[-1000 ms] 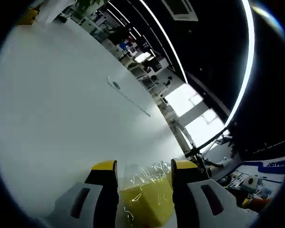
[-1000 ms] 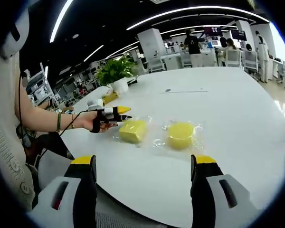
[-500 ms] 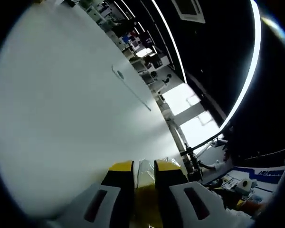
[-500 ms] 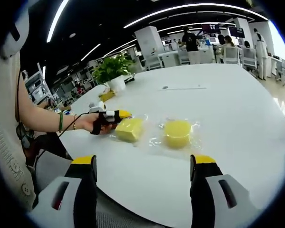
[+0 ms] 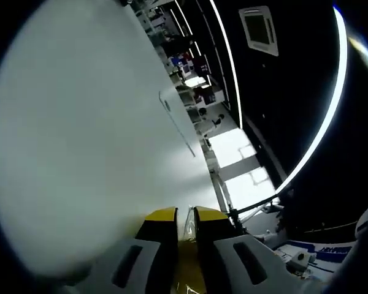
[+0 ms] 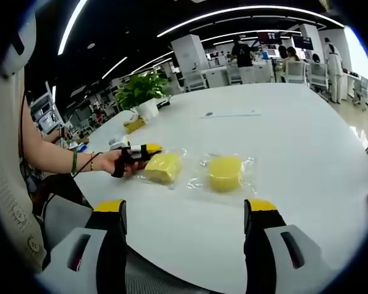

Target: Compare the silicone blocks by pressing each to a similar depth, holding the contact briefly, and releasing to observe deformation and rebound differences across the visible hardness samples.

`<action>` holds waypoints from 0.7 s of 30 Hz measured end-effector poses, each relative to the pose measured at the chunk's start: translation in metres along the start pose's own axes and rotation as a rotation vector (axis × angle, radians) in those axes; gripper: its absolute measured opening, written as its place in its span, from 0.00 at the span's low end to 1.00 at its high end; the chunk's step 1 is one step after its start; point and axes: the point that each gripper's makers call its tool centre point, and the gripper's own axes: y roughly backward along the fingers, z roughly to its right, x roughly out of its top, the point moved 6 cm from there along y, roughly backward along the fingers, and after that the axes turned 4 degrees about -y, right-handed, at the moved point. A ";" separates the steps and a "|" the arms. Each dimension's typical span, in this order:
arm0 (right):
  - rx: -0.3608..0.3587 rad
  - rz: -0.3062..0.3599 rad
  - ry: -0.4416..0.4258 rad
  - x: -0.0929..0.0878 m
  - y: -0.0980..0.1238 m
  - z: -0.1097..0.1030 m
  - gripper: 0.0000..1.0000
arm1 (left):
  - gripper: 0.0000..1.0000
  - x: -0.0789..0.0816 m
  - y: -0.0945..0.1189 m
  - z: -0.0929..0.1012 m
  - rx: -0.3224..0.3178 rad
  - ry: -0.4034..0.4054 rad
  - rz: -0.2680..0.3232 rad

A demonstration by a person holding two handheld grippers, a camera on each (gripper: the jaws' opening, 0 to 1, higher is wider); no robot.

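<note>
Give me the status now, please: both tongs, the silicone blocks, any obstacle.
Left tongs shut on square block, squeezing it. Right tongs open, holding nothing. Round block untouched in its wrap. Nothing in the way.

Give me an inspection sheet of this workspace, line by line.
Surface: white table.
Job's things: square block and round block, both yellow, each in clear wrap, side by side.
Clutter: potted plant, yellow item beside it, thin strip further back.
Grippers: left tool shut on square block, squeezing its edge; right tool open, off the blocks.
Cables: thin wire along the person's wrist.
Surroundings: open office, chairs, people at the back, ceiling light strips.
</note>
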 end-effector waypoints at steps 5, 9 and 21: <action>0.004 0.001 0.001 0.000 -0.001 0.000 0.73 | 0.06 -0.005 -0.002 0.008 -0.011 -0.023 -0.024; 0.006 0.007 0.002 0.003 -0.001 0.000 0.72 | 0.06 -0.006 -0.003 0.008 -0.015 -0.034 -0.038; 0.009 0.009 0.002 0.004 -0.002 0.001 0.70 | 0.04 -0.023 0.001 0.023 -0.019 -0.062 -0.052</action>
